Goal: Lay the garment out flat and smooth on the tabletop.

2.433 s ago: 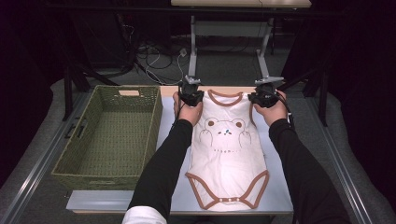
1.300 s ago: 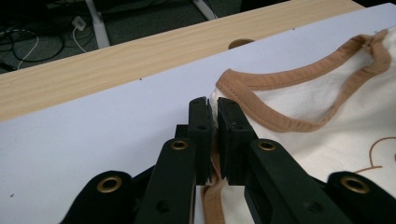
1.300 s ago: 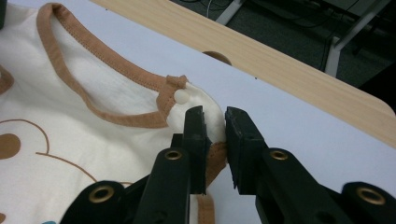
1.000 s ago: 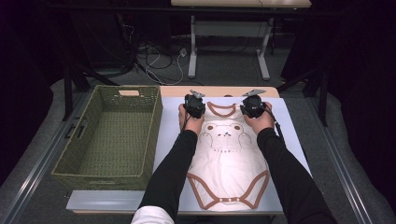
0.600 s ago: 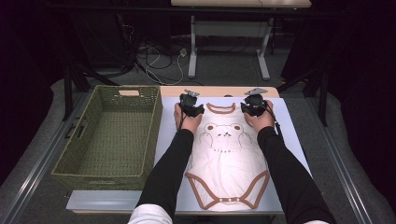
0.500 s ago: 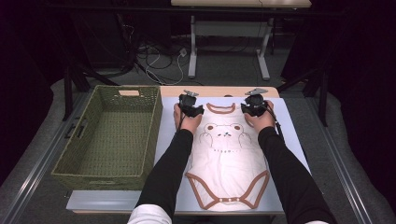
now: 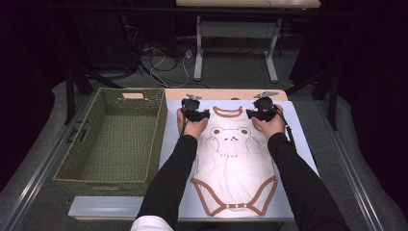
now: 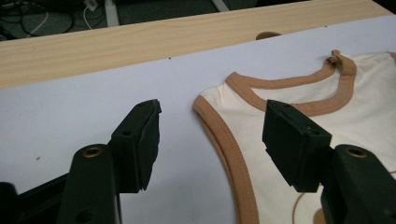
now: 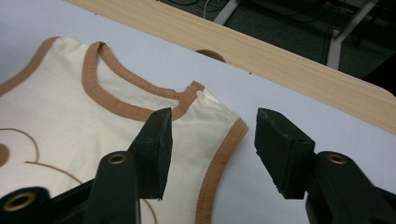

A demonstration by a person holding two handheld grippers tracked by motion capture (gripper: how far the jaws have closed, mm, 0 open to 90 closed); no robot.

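Bodysuit [image 7: 235, 159] flat on mat [image 7: 300, 144]. Left gripper [image 8: 210, 135] and right gripper [image 9: 210, 140]: jaws just opening, apart, straddling shoulders, nothing pinched. Advice: lift clear without snagging trim.

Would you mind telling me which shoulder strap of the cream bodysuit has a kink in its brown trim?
The strap by the right gripper: the cream bodysuit has neckline trim bunched at that shoulder; the other lies smooth.

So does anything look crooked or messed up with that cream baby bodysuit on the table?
Mostly tidy: the cream bodysuit with brown trim lies flat, face up. One oddity: the brown neckline binding kinks near the shoulder.
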